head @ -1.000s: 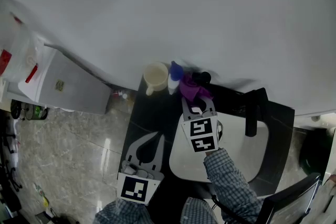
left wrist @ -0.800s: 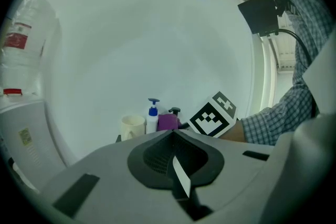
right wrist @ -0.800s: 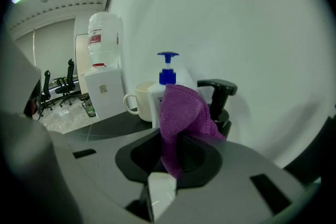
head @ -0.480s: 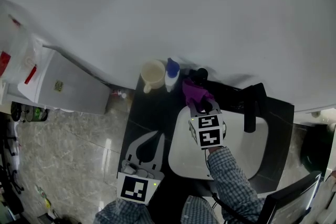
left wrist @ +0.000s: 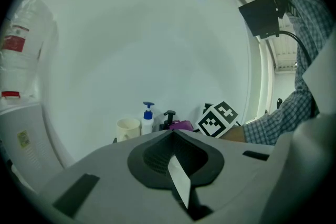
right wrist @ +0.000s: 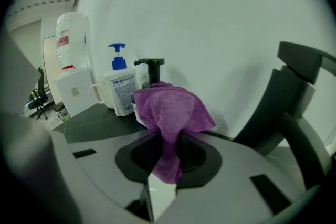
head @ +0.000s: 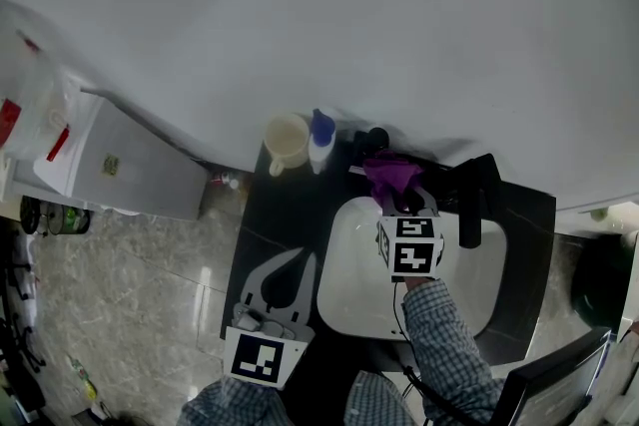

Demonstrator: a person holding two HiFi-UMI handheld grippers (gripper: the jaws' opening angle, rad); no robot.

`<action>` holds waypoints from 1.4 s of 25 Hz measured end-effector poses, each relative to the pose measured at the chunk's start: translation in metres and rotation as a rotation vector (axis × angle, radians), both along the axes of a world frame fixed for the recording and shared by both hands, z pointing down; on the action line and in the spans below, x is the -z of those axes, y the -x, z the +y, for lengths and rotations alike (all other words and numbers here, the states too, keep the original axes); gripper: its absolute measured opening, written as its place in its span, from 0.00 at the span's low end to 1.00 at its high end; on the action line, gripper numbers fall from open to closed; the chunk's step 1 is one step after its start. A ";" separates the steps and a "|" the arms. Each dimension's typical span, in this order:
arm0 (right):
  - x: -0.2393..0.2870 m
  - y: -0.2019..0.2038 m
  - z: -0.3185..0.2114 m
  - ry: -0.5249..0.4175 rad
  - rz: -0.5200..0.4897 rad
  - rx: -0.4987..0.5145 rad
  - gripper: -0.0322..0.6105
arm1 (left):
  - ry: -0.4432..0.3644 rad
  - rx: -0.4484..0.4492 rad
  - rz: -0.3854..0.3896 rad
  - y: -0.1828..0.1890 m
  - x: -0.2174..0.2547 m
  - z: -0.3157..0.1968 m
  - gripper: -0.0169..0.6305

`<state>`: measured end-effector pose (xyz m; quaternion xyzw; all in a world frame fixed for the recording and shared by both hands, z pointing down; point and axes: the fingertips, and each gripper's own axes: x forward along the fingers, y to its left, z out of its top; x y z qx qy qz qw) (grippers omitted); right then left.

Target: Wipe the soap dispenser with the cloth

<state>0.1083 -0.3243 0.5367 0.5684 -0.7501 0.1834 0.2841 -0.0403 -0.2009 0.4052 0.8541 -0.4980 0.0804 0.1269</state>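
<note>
The left gripper [head: 298,261] sits low over the near edge of the dark table [head: 268,214], where it was a second ago, its jaws pressed together with nothing between them. Beyond it, over the back rim of the white sink [head: 344,289], the right gripper [head: 403,206] has its jaws clamped on the purple cloth [right wrist: 173,107], a tail of which hangs down through the gap. This gripper has swung to the right since a second ago. Then the cloth lay close by the blue-pump bottle [head: 319,140]. Now it is bunched just in front of the dispenser [head: 376,137], nearer the black faucet [head: 477,200]. In the right gripper view the cloth covers the dispenser's body, and only the black pump head shows above the fold. I cannot tell how firmly it presses. The dispenser stands at the back of the table against the white wall, with the bottle to its left and a cream mug [head: 286,143] left of that, none of them moved.
</note>
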 end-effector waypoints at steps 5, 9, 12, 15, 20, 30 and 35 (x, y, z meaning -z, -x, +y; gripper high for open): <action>0.011 -0.017 0.015 -0.016 -0.059 -0.068 0.17 | -0.013 -0.024 -0.002 -0.006 0.005 0.004 0.03; 0.032 -0.024 0.031 -0.045 -0.134 -0.097 0.17 | -0.036 -0.051 -0.005 -0.012 0.013 0.008 0.03; 0.055 -0.023 0.048 -0.079 -0.188 -0.106 0.17 | -0.048 -0.067 -0.003 -0.014 0.021 0.012 0.03; 0.080 -0.017 0.065 -0.118 -0.228 -0.112 0.17 | -0.062 -0.088 -0.008 -0.014 0.027 0.015 0.03; 0.106 -0.011 0.092 -0.166 -0.278 -0.142 0.17 | -0.088 -0.126 -0.008 -0.013 0.037 0.020 0.03; 0.116 0.004 0.134 -0.205 -0.310 -0.150 0.17 | -0.089 -0.176 -0.010 0.000 0.029 0.039 0.03; 0.116 0.015 0.151 -0.200 -0.316 -0.130 0.17 | -0.096 -0.178 -0.003 0.008 0.031 0.053 0.03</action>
